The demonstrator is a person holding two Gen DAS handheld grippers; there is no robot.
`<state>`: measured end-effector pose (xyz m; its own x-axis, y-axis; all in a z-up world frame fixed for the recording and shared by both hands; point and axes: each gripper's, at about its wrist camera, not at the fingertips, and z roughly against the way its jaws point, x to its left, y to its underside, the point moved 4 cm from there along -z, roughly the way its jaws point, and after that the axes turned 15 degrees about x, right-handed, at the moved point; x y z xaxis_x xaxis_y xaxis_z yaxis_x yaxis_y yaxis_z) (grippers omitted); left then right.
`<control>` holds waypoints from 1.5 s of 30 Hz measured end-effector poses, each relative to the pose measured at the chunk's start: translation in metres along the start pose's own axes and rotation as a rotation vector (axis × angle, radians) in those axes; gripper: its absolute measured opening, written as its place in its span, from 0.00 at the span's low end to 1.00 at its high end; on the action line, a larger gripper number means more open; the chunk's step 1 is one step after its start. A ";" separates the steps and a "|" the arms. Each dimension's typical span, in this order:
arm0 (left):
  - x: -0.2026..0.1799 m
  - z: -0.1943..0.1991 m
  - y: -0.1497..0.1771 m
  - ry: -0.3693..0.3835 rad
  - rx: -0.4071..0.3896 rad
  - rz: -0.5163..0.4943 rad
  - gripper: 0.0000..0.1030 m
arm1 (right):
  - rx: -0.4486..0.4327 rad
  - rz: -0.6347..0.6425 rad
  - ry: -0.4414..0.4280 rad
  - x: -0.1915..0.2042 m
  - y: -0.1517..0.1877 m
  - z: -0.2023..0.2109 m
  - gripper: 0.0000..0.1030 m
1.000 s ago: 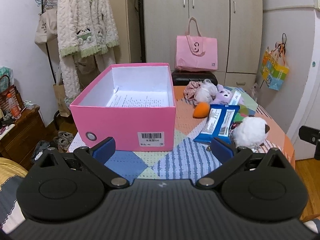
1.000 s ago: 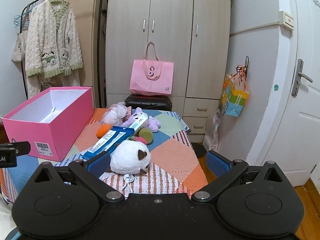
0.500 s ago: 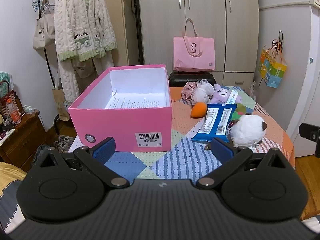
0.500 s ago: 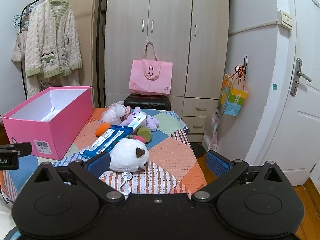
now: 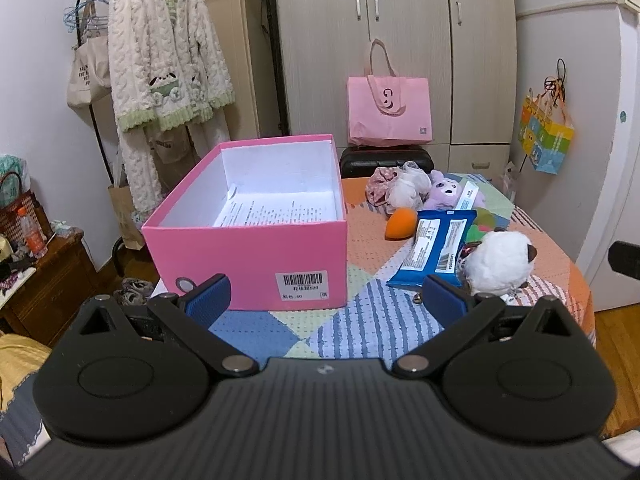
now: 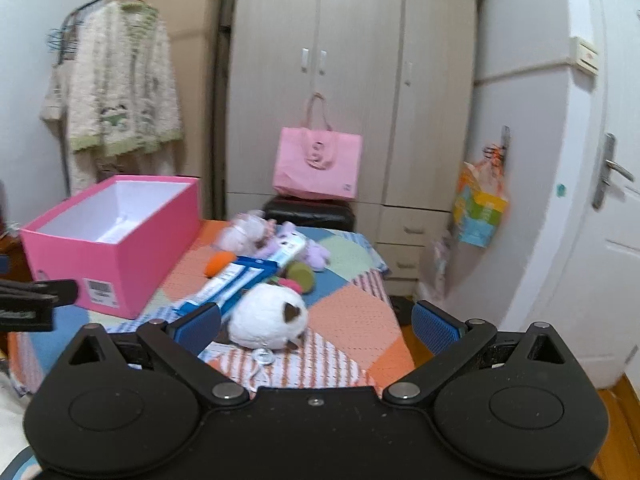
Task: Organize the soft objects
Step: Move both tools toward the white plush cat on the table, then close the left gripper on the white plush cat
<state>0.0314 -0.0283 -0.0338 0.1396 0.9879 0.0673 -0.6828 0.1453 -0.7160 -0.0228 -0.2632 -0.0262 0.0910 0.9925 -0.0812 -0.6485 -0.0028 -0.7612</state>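
An open pink box (image 5: 256, 252) with a printed sheet inside stands on the patchwork table (image 5: 360, 328); it also shows in the right wrist view (image 6: 116, 248). A white plush (image 5: 498, 266) (image 6: 270, 320), a blue packet (image 5: 436, 246) (image 6: 236, 280), an orange sponge (image 5: 400, 218), a purple plush (image 5: 446, 194) and a white puff (image 5: 402, 190) lie to the box's right. My left gripper (image 5: 326, 304) is open and empty before the box. My right gripper (image 6: 316, 326) is open and empty, with the white plush just beyond its left finger.
A pink tote bag (image 5: 390, 110) sits on a black case against the wardrobe behind the table. A coat rack with a fleece robe (image 5: 168, 80) stands far left. A white door (image 6: 600, 240) is at the right, past the table's edge.
The right gripper has moved forward and down toward the white plush, and its view is now blurred. The left gripper has barely shifted.
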 end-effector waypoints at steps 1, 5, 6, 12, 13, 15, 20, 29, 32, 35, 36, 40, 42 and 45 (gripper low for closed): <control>0.000 -0.001 -0.002 0.004 0.002 0.003 1.00 | -0.013 0.018 -0.001 0.001 0.000 0.002 1.00; 0.001 -0.004 -0.007 0.017 0.011 0.008 1.00 | -0.027 0.059 0.029 0.001 -0.002 0.003 1.00; 0.001 -0.005 -0.008 0.020 0.014 0.008 1.00 | -0.025 0.059 0.020 0.000 -0.002 0.003 1.00; -0.007 -0.014 -0.015 0.028 0.035 -0.013 1.00 | -0.020 0.057 -0.018 -0.005 -0.003 -0.003 1.00; -0.009 -0.017 -0.017 0.035 0.044 -0.017 1.00 | -0.017 0.059 -0.030 -0.005 -0.004 -0.006 1.00; -0.014 -0.023 -0.020 0.049 0.058 -0.024 1.00 | -0.006 0.064 -0.061 -0.006 -0.003 -0.012 1.00; -0.028 -0.040 -0.027 0.108 0.076 -0.059 1.00 | 0.023 0.066 -0.110 -0.009 0.003 -0.050 1.00; -0.067 -0.076 -0.040 0.227 0.102 -0.155 0.99 | 0.024 0.097 -0.298 -0.006 0.014 -0.115 1.00; -0.083 -0.090 -0.043 0.274 0.126 -0.214 0.98 | 0.066 0.103 -0.355 0.000 0.015 -0.134 1.00; -0.098 -0.104 -0.045 0.320 0.142 -0.249 0.97 | 0.086 0.107 -0.355 0.002 0.015 -0.153 0.99; -0.102 -0.107 -0.045 0.337 0.142 -0.259 0.97 | 0.094 0.110 -0.350 0.001 0.015 -0.158 0.99; -0.117 -0.121 -0.047 0.423 0.143 -0.297 0.97 | 0.105 0.150 -0.373 0.002 0.017 -0.171 0.93; -0.124 -0.128 -0.048 0.460 0.158 -0.314 0.92 | 0.096 0.175 -0.386 0.004 0.018 -0.173 0.93; -0.133 -0.138 -0.049 0.505 0.216 -0.332 0.85 | 0.080 0.224 -0.383 0.007 0.018 -0.177 0.93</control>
<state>0.1453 -0.1748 -0.1031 0.6533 0.7487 -0.1123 -0.6669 0.4989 -0.5535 0.0998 -0.2775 -0.1546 -0.3347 0.9422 0.0168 -0.6779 -0.2283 -0.6988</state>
